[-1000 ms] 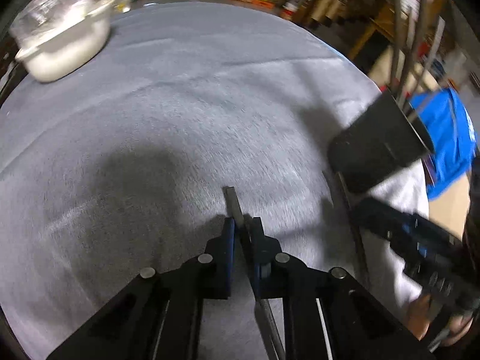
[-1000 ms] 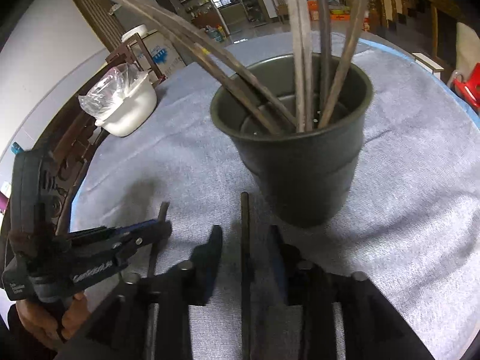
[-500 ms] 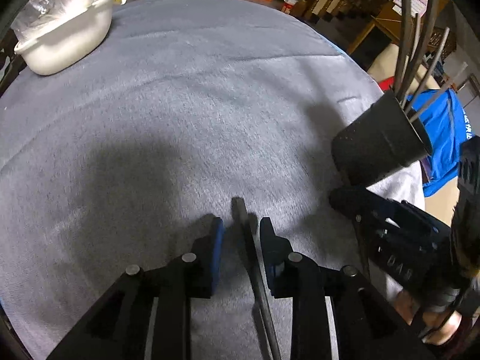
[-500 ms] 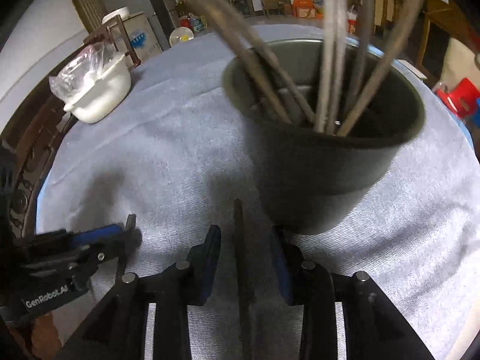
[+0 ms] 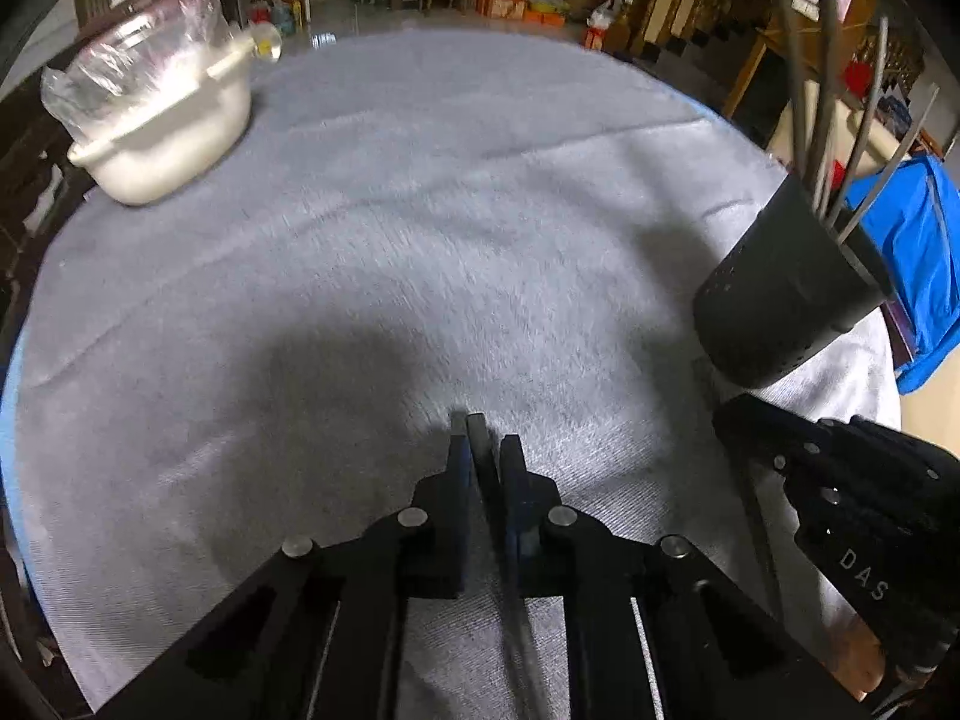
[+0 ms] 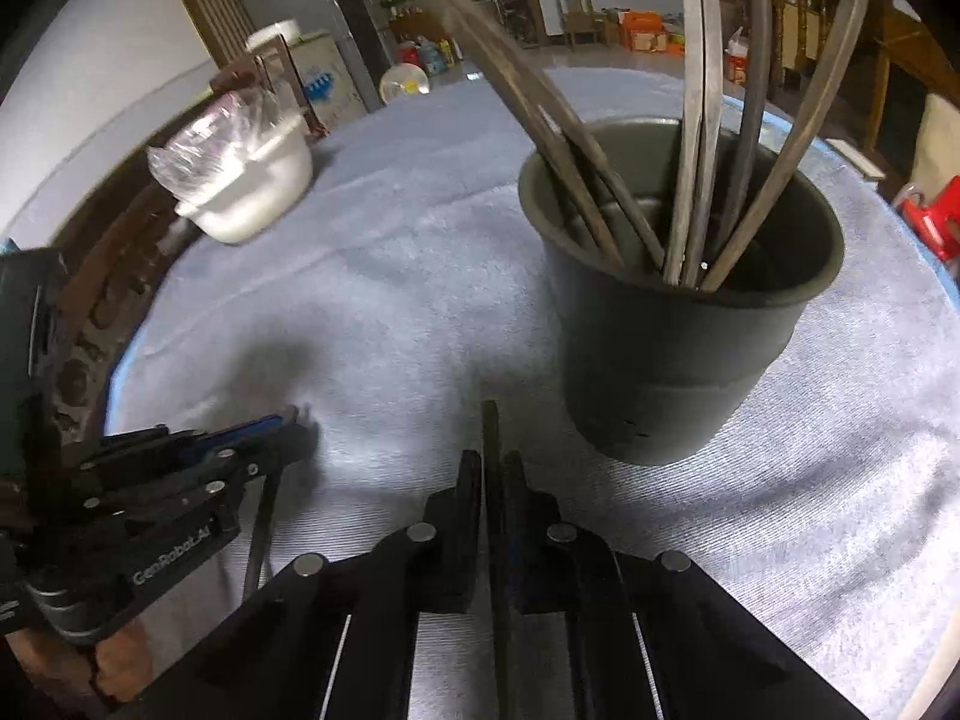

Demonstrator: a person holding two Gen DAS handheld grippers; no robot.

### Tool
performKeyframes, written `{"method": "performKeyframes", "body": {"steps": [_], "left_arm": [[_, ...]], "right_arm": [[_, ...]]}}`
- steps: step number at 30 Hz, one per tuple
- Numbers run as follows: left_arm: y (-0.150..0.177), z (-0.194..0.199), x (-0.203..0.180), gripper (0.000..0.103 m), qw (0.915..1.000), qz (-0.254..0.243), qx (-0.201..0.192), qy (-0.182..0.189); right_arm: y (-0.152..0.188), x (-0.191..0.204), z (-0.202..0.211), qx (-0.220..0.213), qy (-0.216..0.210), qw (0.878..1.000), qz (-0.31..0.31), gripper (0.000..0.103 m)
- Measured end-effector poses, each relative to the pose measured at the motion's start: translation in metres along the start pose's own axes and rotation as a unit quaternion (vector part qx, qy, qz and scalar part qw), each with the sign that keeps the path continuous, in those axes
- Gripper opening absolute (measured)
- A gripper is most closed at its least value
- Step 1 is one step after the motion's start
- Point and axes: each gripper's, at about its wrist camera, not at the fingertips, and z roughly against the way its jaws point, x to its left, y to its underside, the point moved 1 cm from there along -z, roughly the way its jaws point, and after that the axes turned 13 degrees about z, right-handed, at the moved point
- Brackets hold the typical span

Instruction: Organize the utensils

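My left gripper (image 5: 483, 456) has clamped onto a dark flat utensil (image 5: 477, 438), its tip poking just past the pads; half a second back those jaws stood apart around it. My right gripper (image 6: 492, 474) has done the same: a moment ago its jaws were spread wide, now they pinch a second dark utensil handle (image 6: 490, 426) that runs back toward me between the fingers. Both pieces are thin, dark, straight strips lying on the grey tablecloth (image 5: 390, 240) near me. Just beyond the right one, to its right, stands the dark holder cup (image 6: 678, 360), upright, with several long dull-brown utensils (image 6: 696, 138) leaning out of it. In the left view that cup (image 5: 780, 300) sits far right. At the far left of the table rests a white pot (image 5: 168, 138) under clear plastic wrap.
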Motion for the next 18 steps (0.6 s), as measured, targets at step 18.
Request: {"method": "performKeyframes", "body": {"steps": [18], "left_arm": [[-0.011, 0.095, -0.010, 0.007, 0.9931, 0.032, -0.106, 0.038]], "right_arm": [[-0.009, 0.000, 0.070, -0.090, -0.082, 0.992, -0.029, 0.008]]}}
